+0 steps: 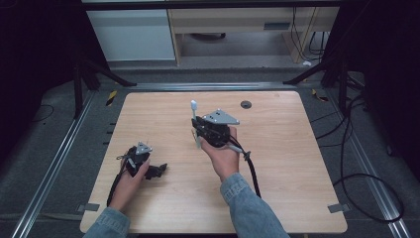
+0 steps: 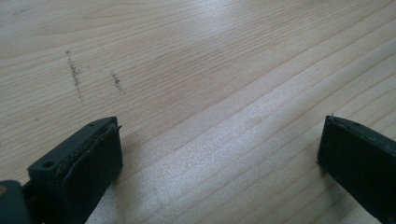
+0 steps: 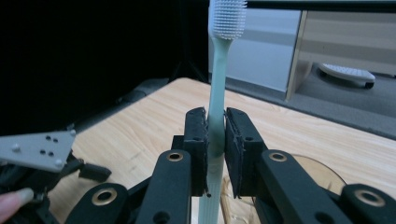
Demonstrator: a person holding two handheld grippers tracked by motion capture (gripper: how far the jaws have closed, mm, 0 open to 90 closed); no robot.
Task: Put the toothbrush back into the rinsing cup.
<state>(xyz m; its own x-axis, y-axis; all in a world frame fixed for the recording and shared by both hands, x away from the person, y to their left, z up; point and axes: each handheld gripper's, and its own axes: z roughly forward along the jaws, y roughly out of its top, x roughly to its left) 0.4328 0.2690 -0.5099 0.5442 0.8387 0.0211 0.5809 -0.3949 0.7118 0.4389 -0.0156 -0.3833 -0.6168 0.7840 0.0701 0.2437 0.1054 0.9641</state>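
Two tools are at work over the wooden surface (image 1: 277,163). The right tool (image 3: 215,140) has its jaws squeezed tight on a toothbrush (image 3: 217,93), gripping the handle partway down. The left tool (image 2: 219,154) sits low on the surface near the person's left side, with its jaws wide apart and nothing between them.

What could go wrong? The toothbrush is thin and smooth, so it could slide down through the jaws if the grip gets loose. It stands tall above the jaws, so a quick swing could tip it sideways or knock its head on something. If it drops, it could roll off the surface.

The toothbrush is pale green with a long, thin handle. Its head is at the top, with lots of short soft bristles. It stands almost straight up, held above the middle of the surface, and a bit of the handle pokes out below the jaws.
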